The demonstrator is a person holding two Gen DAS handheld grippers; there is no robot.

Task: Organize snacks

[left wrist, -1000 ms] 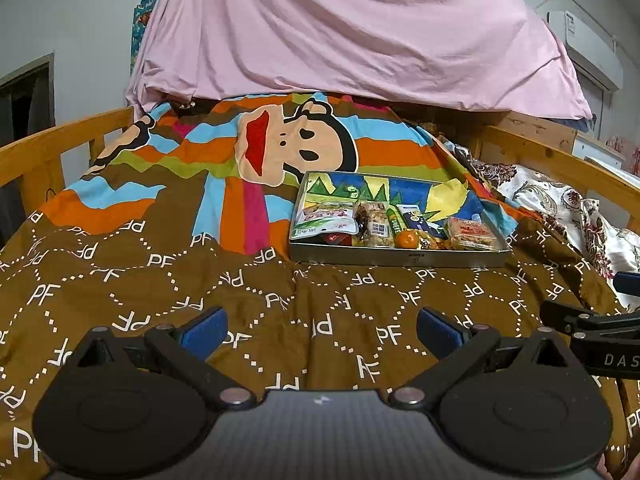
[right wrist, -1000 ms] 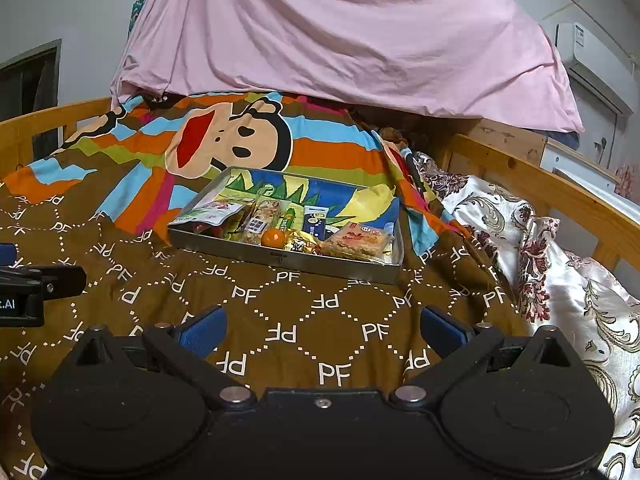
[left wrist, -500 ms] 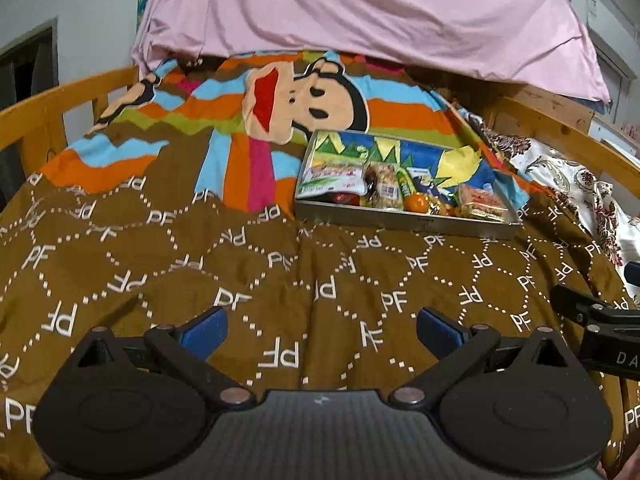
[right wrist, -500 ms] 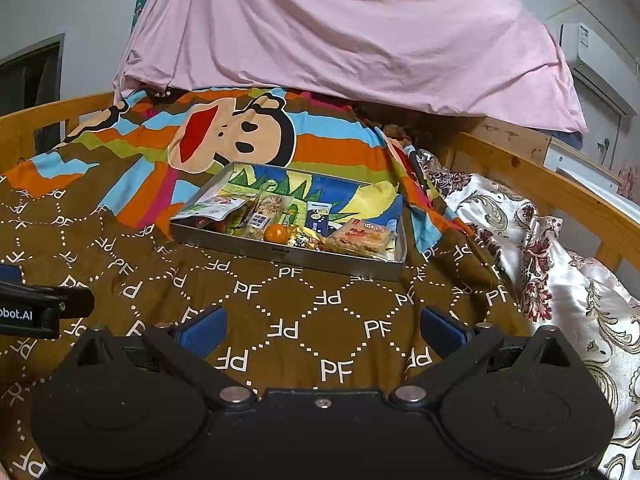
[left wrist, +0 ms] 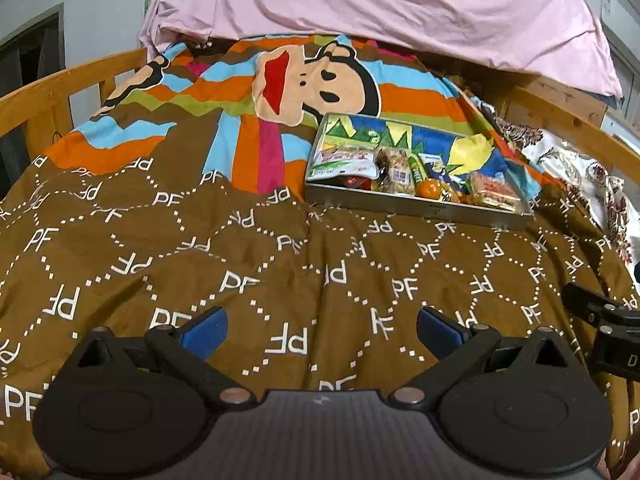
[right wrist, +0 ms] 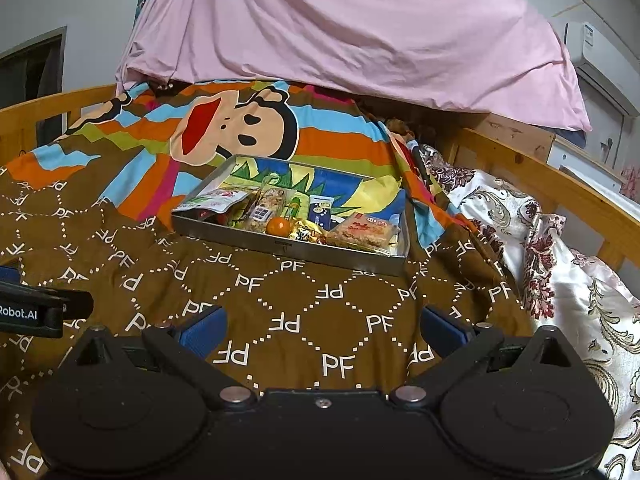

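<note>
Both grippers moved closer to the tray (right wrist: 288,249) w/ snacks (right wrist: 362,231), which sits on the brown "PF" blanket (right wrist: 280,300). Left gripper (left wrist: 322,330) & right gripper (right wrist: 323,329): fingers wide apart, holding nothing; "Robot.AI" legible on left one's side.

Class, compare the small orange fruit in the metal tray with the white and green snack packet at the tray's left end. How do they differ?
The orange fruit is round and plain orange; the white and green packet is flat, with print on it. The fruit is much smaller than the packet. The fruit sits near the middle of the tray's front wall; the packet lies at the left end. Both lie inside the tray, untouched by either gripper.
</note>
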